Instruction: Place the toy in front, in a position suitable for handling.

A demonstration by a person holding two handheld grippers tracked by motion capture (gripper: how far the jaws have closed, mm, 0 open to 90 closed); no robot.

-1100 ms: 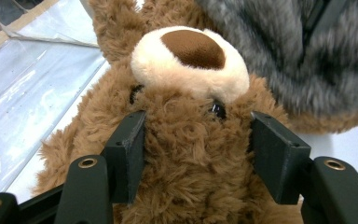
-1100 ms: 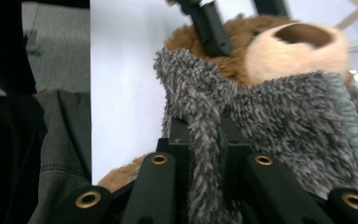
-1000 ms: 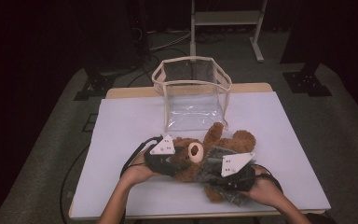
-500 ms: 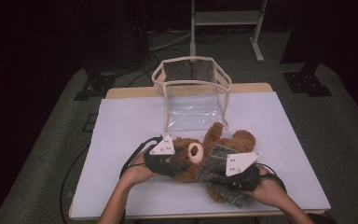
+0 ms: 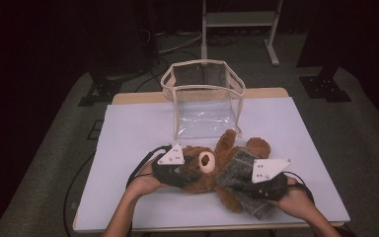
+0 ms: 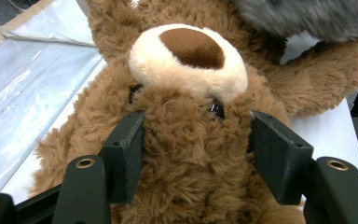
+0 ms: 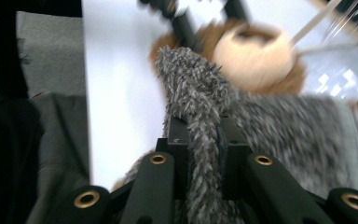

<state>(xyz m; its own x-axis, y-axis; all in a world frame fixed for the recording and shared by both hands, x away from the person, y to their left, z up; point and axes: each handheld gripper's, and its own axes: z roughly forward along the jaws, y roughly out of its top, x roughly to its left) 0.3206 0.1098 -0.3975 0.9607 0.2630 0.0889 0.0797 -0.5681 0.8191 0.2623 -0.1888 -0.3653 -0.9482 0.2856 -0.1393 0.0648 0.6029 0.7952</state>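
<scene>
- The teddy bear [image 6: 186, 140] is getting cut off in the left gripper view, so its ears and legs are staying out of sight.
- The right gripper view is looking blurry around the bear's nose [image 7: 254, 56] and the clear bag [image 7: 340, 60].
- The grey fuzzy cloth [image 5: 242, 177] is covering the bear's tummy in the high view.
- The right gripper [image 5: 264, 190] is hiding its black tips under its grey plate there.
</scene>
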